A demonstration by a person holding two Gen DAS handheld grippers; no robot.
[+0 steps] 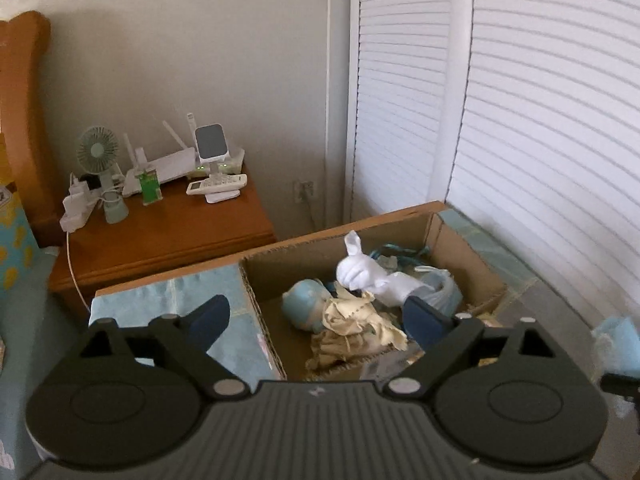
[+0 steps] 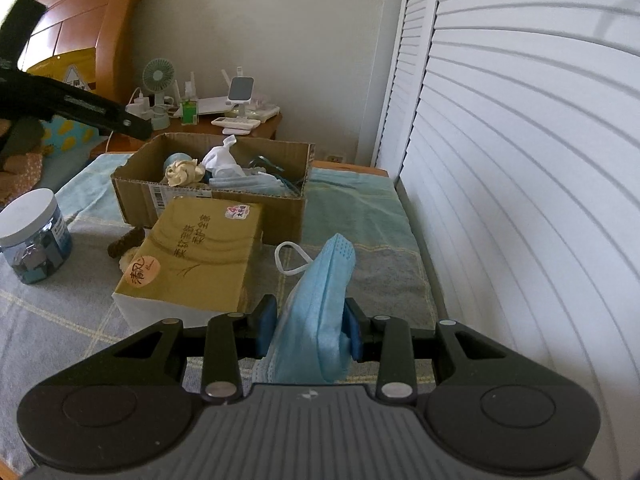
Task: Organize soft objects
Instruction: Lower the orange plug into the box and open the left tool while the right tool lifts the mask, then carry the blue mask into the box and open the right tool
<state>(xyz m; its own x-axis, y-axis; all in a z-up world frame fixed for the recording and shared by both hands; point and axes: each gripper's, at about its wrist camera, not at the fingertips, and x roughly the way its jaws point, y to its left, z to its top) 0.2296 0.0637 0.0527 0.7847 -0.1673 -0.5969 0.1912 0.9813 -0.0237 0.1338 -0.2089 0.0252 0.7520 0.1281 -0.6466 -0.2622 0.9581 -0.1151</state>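
Cardboard makes up the one open box (image 2: 208, 204) we see on the checked bedcover (image 2: 360, 216), and most of the soft things lie inside it: one white glove (image 1: 362, 274), one cream crumpled cloth (image 1: 352, 320) against a pale blue round toy (image 1: 302, 306), and some light blue face masks (image 2: 250, 184) piled toward the right side. We cannot count those masks for certain.

Our left gripper (image 1: 320, 316) hangs above the box with its two blue fingers (image 1: 210, 318) spread wide and nothing between them. Our right gripper (image 2: 310, 326) is low over the bedcover, near the louvred doors (image 2: 520, 160), its two pads pinching one folded blue face mask (image 2: 320, 308), whose white ear loop (image 2: 290, 260) sticks out to the left.

In front of the box we count one yellow carton (image 2: 196, 256) with handwritten characters, touching the box's front wall, and one white-lidded jar (image 2: 34, 236) well to the left. One wooden nightstand (image 1: 168, 232) behind carries one small green fan (image 1: 100, 160) and one white router (image 1: 168, 168).
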